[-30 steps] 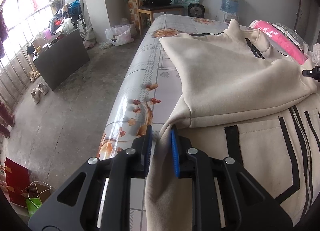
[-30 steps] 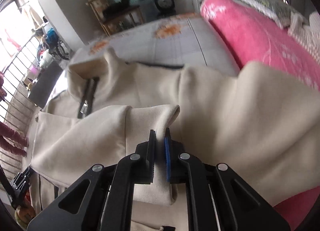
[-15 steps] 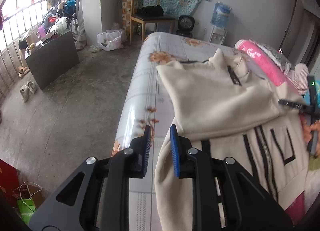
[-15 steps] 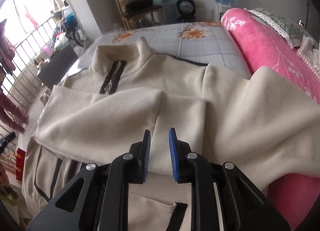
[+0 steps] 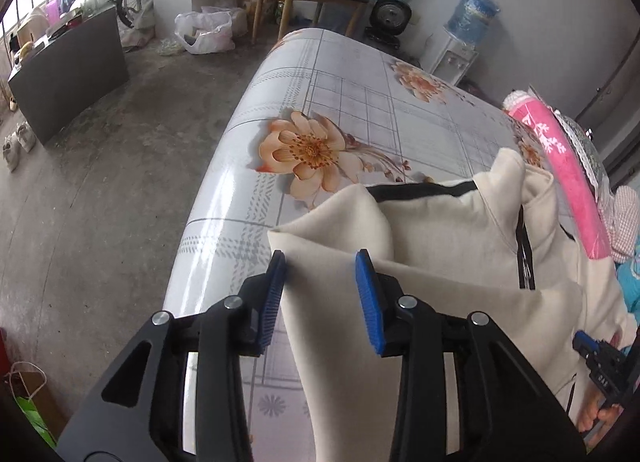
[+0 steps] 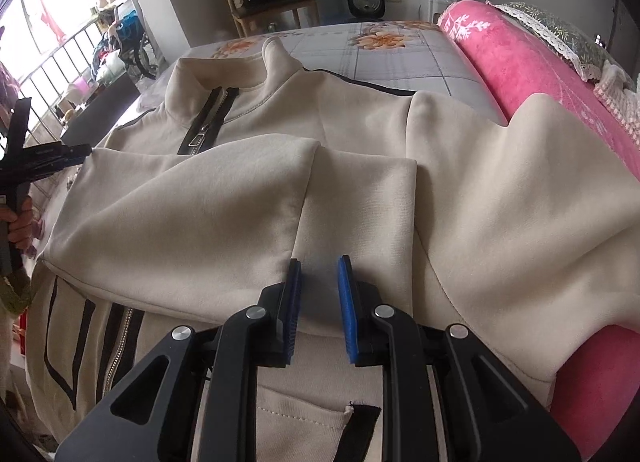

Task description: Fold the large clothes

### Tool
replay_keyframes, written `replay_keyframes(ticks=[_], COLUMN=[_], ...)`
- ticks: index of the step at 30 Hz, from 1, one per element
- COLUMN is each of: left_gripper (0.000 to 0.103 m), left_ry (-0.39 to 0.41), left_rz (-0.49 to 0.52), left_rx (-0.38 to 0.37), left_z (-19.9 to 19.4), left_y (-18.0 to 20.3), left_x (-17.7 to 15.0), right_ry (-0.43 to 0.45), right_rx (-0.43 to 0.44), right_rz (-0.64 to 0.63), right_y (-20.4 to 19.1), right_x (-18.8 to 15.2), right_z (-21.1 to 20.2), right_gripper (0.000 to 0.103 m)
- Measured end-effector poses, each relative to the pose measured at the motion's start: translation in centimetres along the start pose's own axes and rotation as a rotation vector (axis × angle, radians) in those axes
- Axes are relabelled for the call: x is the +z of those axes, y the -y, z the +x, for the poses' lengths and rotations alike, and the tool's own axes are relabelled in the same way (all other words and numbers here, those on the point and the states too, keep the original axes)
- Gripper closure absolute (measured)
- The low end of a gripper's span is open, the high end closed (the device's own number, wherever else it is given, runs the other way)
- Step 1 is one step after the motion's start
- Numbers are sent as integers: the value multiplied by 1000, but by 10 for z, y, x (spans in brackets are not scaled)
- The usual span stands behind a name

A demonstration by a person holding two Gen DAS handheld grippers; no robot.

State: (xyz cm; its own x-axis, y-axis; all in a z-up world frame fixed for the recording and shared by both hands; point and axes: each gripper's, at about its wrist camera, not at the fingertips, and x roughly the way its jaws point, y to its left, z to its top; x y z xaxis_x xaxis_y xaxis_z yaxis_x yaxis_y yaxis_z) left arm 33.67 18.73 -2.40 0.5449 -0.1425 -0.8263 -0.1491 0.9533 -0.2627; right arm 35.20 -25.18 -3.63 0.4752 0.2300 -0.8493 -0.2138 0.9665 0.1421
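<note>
Left wrist view: the left gripper (image 5: 320,282), jaws just opening and apart, straddles the shoulder fold of the cream zip jacket (image 5: 440,246) spread on the floral bed (image 5: 320,102). The right gripper (image 6: 319,294) hovers parted over the crossed sleeves. Pinch both layers cleanly before lifting.

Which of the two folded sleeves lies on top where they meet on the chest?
The sleeve from the window side lies on top; its cuff edge overlaps the sleeve from the pink blanket side.

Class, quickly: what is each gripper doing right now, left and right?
Left gripper: jaws have just been opening, fold of the cream jacket between them, not pinched.
Right gripper: open, above the folded sleeve, holding nothing.
</note>
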Motion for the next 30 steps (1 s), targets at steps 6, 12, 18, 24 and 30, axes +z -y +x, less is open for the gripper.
replay_keyframes(ticks=[6, 12, 18, 24, 30], left_gripper=[103, 103, 103, 66, 66], left_ry=[8, 158, 27, -79, -78], left_rz=[34, 91, -73, -48, -31], left_rx=[0, 75, -107, -144, -93], left_z=[9, -24, -11, 2, 7], left_y=[1, 0, -36, -22, -10], left_x=[-5, -5, 7, -4, -3], right_ry=[7, 17, 21, 18, 20], right_rx=[38, 28, 34, 24, 28], right_rz=[20, 5, 13, 6, 11], right_y=[5, 4, 6, 5, 5], right_x=[-2, -3, -3, -3, -2], right_z=[1, 1, 1, 1, 1], right_gripper=[84, 84, 84, 84, 84])
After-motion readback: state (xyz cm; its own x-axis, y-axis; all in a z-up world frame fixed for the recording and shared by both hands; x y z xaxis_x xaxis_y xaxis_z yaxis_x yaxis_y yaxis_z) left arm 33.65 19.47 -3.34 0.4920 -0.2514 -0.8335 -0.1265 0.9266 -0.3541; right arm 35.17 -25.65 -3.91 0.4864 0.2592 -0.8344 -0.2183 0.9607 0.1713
